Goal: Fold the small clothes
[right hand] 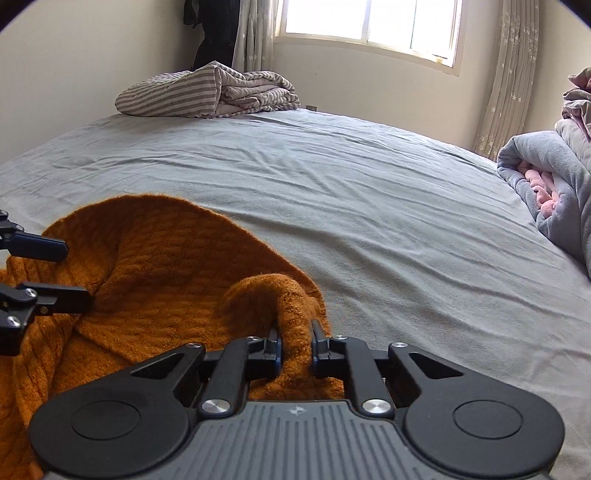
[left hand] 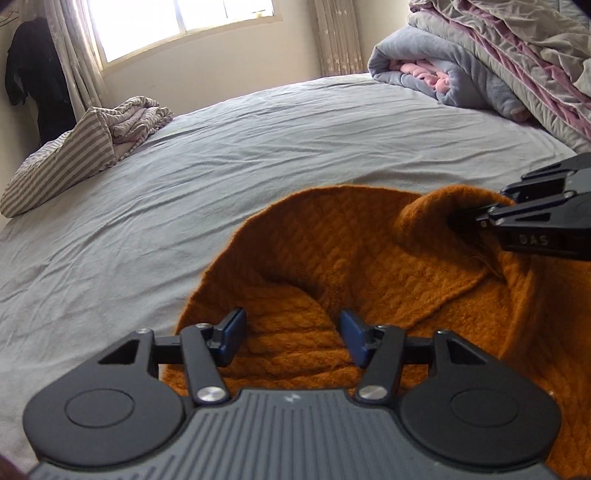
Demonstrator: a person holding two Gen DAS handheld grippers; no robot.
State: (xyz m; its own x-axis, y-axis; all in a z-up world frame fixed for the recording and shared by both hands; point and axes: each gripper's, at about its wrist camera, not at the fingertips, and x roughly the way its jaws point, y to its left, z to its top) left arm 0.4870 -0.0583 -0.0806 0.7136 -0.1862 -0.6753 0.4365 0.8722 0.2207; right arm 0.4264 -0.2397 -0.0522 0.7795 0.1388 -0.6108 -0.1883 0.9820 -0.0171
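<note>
A grey-sheeted bed (left hand: pixel 229 173) fills a bedroom lit by a window (right hand: pixel 369 22) with pale curtains (right hand: pixel 506 81). A striped folded quilt (right hand: pixel 210 92) lies at the bed's far edge. A heap of grey and pink bedding (left hand: pixel 491 62) sits at about 1 o'clock in the left wrist view and at 3 o'clock in the right wrist view.

The orange knitted garment (left hand: pixel 369 251) lies rumpled on the near part of the bed, directly under and ahead of both tongs.

In the left wrist view the left tongs (left hand: pixel 291 332) stand spread wide, their blue-padded fingers (left hand: pixel 232 332) straddling a raised ridge of the knit without pinching it. From them the garment spreads toward 12 and 2 o'clock. The right tongs (left hand: pixel 476 218) enter at 3 o'clock, where a rolled edge of the knit curls around their tips.

In the right wrist view the right tongs (right hand: pixel 295 347) are pressed together on a bunched roll of the orange fabric, which rises between the fingers toward 12 o'clock. The rest of the garment spreads toward 9 and 10 o'clock, where the left tongs (right hand: pixel 70 269) reach in with fingers apart.

Its rounded far edge arcs across the sheet. Its long axis seems to run side to side between the two tongs, though the crumpling hides which end is which.
</note>
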